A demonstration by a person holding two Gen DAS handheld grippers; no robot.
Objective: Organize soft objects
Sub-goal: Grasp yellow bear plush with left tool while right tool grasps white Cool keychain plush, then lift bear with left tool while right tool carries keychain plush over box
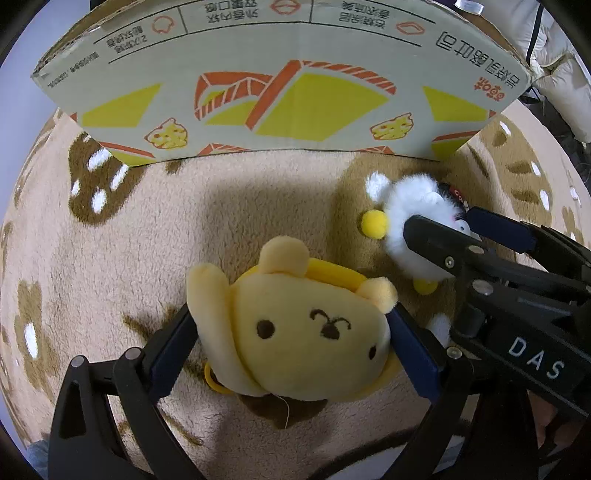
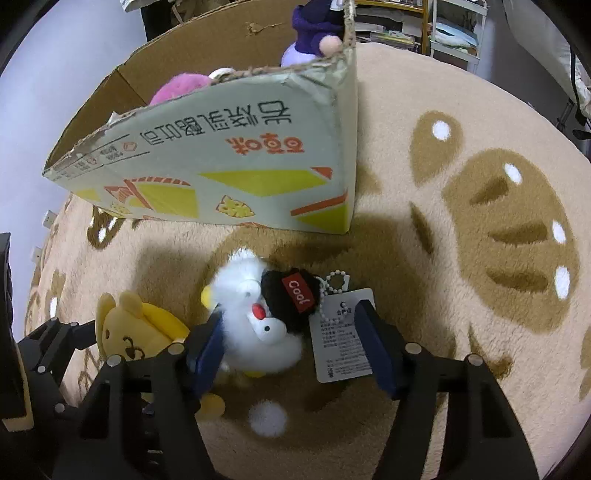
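A yellow bear plush (image 1: pixel 295 332) lies on the rug between the fingers of my left gripper (image 1: pixel 291 345), whose blue pads touch both its sides; it also shows in the right wrist view (image 2: pixel 129 332). A white duck plush (image 2: pixel 255 325) with a black "Cool" cap and a paper tag (image 2: pixel 340 339) lies between the fingers of my right gripper (image 2: pixel 291 347), which stands open around it. The duck (image 1: pixel 413 218) and right gripper (image 1: pixel 439 225) show at right in the left wrist view. An open cardboard box (image 1: pixel 280 81) stands behind both plushes.
The box (image 2: pixel 221 166) holds a pink plush (image 2: pixel 181 86) and a purple plush (image 2: pixel 314 29). A beige rug (image 2: pixel 443 184) with brown patterns covers the floor. Shelves (image 2: pixel 443 22) stand at the back right.
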